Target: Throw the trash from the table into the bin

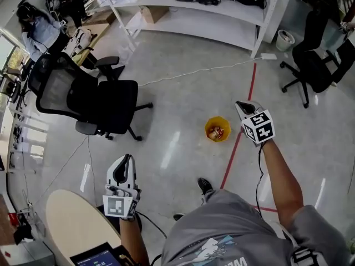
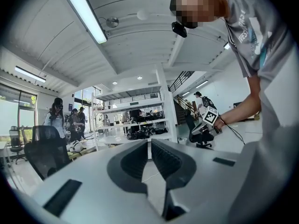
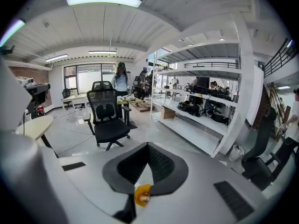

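Note:
A yellow bin stands on the grey floor by a red line, with trash inside it. My right gripper hangs just right of and above the bin, its jaws shut with nothing between them. In the right gripper view the jaws meet at the tips, and the bin shows through the gap below them. My left gripper is held over the floor near the round beige table, also shut and empty. No trash shows on the visible part of the table.
A black office chair stands on the floor at the left. White shelving runs along the far side, and another black chair is at the right. A tablet lies at the table's near edge. People stand at the far left.

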`<state>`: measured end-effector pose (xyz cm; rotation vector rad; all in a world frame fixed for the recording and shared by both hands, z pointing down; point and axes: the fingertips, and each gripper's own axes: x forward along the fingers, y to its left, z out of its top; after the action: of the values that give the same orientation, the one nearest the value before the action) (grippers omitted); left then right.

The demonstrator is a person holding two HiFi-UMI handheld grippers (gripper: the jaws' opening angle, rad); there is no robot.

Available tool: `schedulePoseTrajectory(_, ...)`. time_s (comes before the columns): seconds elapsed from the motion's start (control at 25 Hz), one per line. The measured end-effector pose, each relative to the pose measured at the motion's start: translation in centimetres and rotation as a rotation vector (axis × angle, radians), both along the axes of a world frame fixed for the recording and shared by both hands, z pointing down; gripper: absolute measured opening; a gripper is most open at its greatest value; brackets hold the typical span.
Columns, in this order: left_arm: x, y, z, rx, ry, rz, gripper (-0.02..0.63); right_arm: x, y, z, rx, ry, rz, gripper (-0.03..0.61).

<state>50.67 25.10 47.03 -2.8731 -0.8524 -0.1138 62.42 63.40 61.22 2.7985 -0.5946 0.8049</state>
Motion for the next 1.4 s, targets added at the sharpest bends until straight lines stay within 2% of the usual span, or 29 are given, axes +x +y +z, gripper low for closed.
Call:
schedulePoseTrajectory(0.4,-2.8,-1.8,-0.6,0.018,0.017,-0.041,0.066,-1.2,-3.6,-3.1,-0.019,0.073,-0.102,0.006)
schedulePoseTrajectory(0.6,-4.3,-2.8,-1.7,-0.008,0.040,-0.071,0.066,-2.0,-7.0,-5.3,-0.014,0.132,-0.183,0.007)
schedulePoseTrajectory(0.96,-7.9,-7.5,-2.4,-0.012,0.073,-0.153,0.066,-4.5,-15.8,-11.1,0.029,0.289,-0.337,0.007)
schedulePoseTrajectory(1.2,-11.6,-10.7,-4.7,-0.018,0.092,-0.215,0.066,-7.7,-22.6,-15.9,0.049,0.397,-0.467,0.006)
schedulePoseTrajectory(1.4,-12.9,-12.9,-2.9,0.036,0.113,-0.233,0.066,-9.3,-26.5,-17.0,0.051,0.438,-0.539,0.006)
